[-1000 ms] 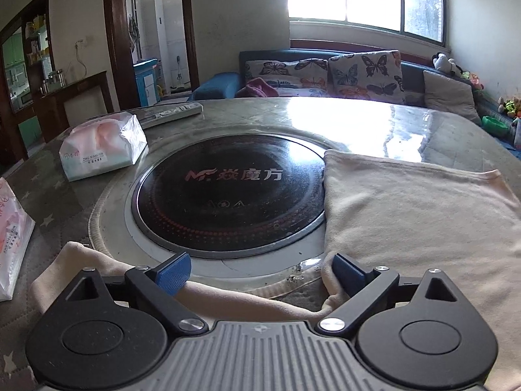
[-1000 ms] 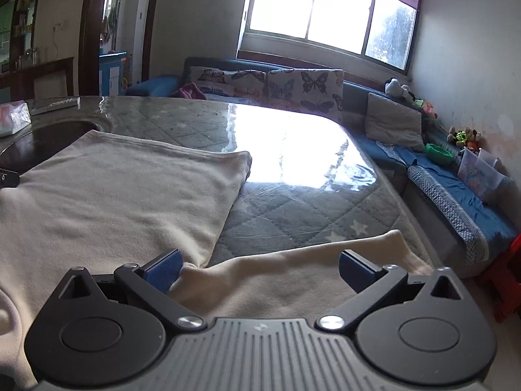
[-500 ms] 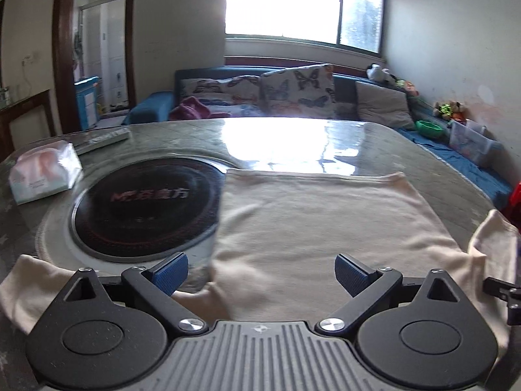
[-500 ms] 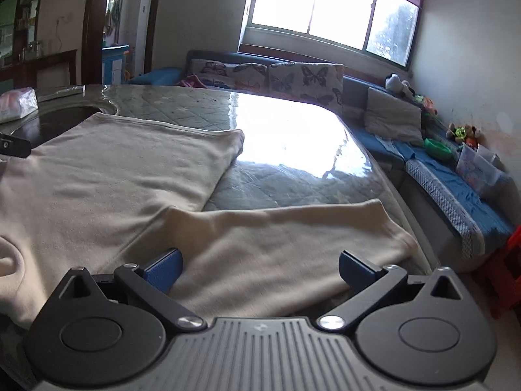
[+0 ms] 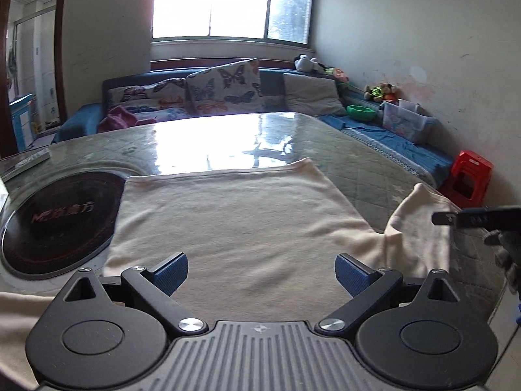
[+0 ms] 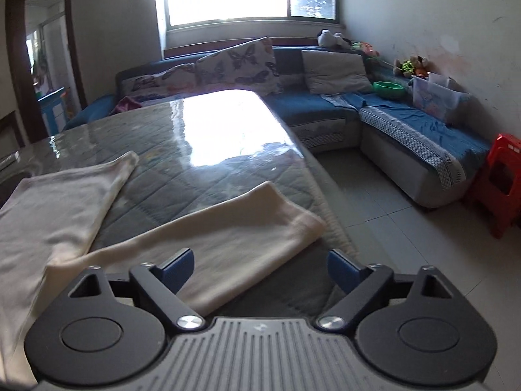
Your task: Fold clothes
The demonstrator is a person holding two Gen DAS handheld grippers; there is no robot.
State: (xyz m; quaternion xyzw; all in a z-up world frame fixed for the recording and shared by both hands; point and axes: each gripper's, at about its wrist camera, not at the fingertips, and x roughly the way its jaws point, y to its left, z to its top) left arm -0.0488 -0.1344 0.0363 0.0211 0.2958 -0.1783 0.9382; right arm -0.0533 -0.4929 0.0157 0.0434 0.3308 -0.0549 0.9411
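A cream long-sleeved garment (image 5: 234, 218) lies flat on the table, its hem toward the window. My left gripper (image 5: 262, 270) hovers open over the garment's near part, with nothing between its fingers. The right sleeve (image 5: 413, 228) rises in a fold at the right, beside a dark part of my right gripper (image 5: 472, 218). In the right wrist view that sleeve (image 6: 228, 244) stretches toward the table's right edge. My right gripper (image 6: 260, 268) is open just above it, the cuff end ahead of its left finger. The garment's body (image 6: 58, 208) lies to the left.
A round black induction cooktop (image 5: 55, 221) is set into the table at the left, with a remote (image 5: 29, 161) behind it. The table (image 6: 211, 137) ends close on the right above tiled floor (image 6: 374, 202). A blue sofa (image 6: 407, 137) and a red stool (image 6: 501, 179) stand beyond.
Both views have swung to the right. My left gripper has moved from the cooktop side to over the garment's body. My right gripper has shifted along the sleeve toward the table's right edge.
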